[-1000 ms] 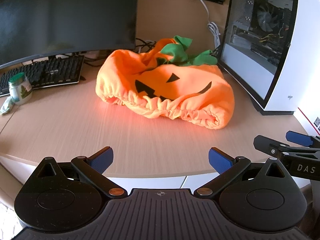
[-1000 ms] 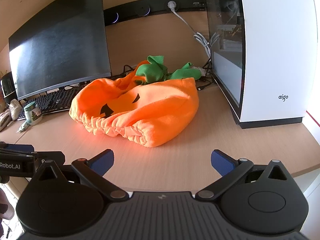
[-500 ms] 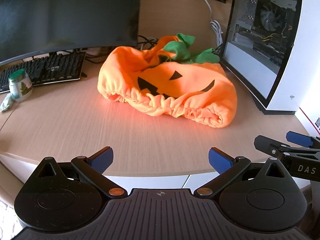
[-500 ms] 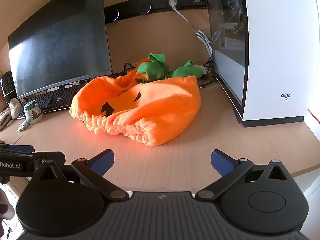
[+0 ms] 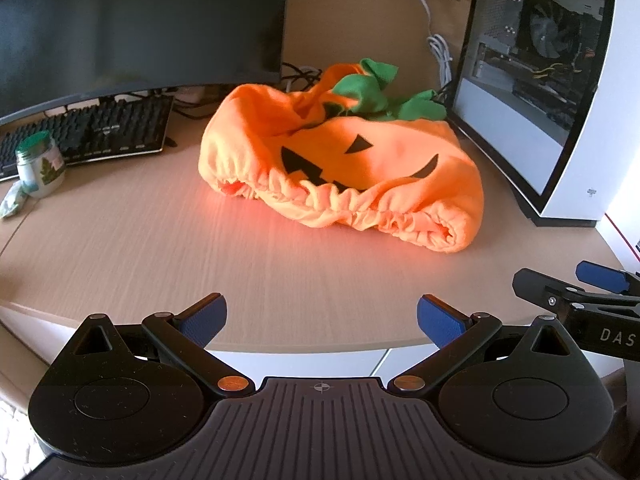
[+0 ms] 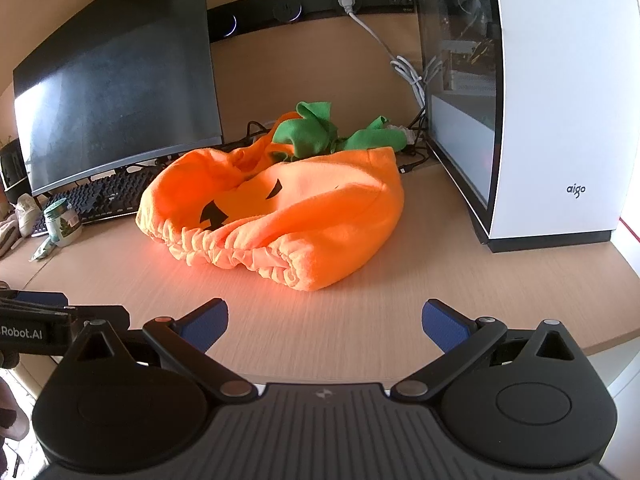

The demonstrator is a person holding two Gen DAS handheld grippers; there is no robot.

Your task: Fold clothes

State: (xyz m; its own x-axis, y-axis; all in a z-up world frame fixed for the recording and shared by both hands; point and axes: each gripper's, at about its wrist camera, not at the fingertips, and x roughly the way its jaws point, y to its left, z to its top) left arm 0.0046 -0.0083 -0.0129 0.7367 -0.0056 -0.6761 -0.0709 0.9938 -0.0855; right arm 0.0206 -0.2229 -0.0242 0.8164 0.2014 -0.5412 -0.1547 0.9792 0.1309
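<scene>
Orange pumpkin costume (image 5: 352, 168) lies in a loose, puffed heap mid-desk (image 5: 160, 248), btwn monitor (image 5: 132, 20) and white PC case (image 5: 560, 100); green leaf collar (image 5: 372, 88) at far side, elastic ruffled hem (image 5: 340, 204) toward the cams. Not flat, no neat fold visible. Left claw (image 5: 322, 316) and right claw (image 6: 326, 318) both released, holding nothing, hovering over the near desk edge w/ fingers spread wide, prob. so each can take a hem end.
</scene>
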